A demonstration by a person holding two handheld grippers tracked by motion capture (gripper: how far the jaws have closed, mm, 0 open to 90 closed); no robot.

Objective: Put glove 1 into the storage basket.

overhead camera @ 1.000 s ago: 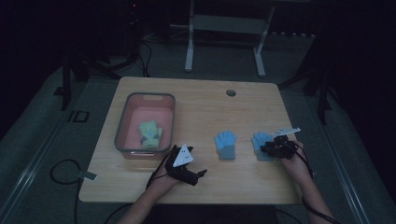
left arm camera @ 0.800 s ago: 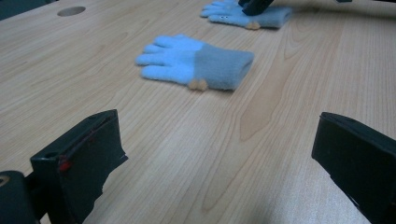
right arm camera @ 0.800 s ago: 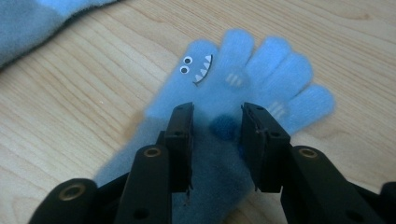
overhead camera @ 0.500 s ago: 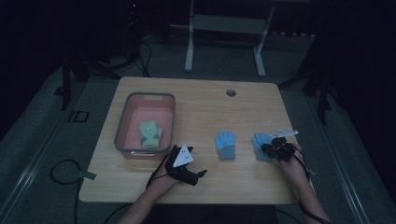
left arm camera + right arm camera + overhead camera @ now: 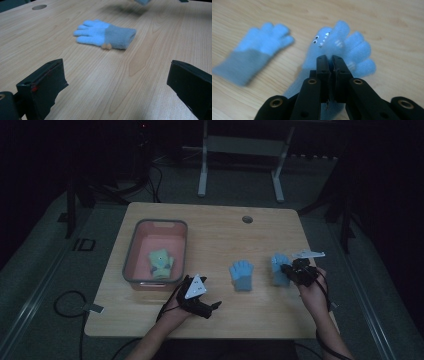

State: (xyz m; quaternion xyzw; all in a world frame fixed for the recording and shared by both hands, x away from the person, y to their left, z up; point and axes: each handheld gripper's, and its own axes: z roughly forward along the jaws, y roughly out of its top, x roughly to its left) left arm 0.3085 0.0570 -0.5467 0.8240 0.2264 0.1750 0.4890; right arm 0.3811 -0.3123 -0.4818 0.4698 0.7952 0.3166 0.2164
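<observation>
My right gripper (image 5: 286, 270) is shut on a light blue glove with a small face (image 5: 347, 42), pinched near its palm. That glove (image 5: 278, 268) hangs just above the table at the right, and its shadow falls on the wood below it. A second blue glove with a grey cuff (image 5: 242, 275) lies flat at the table's middle, also seen as the glove (image 5: 105, 33) ahead of my left gripper and the glove (image 5: 259, 50) left of the held one. My left gripper (image 5: 212, 307) rests near the front edge, its jaws wide open around bare wood (image 5: 116, 75).
A clear bin with a pink floor (image 5: 131, 255) stands at the left and holds a green glove (image 5: 161, 263). A round cable hole (image 5: 247, 219) sits near the table's far edge. Table legs and cables lie on the dark floor beyond.
My right gripper has closed on the face glove and lifted it a little off the table. The left gripper and the other glove have stayed put.
</observation>
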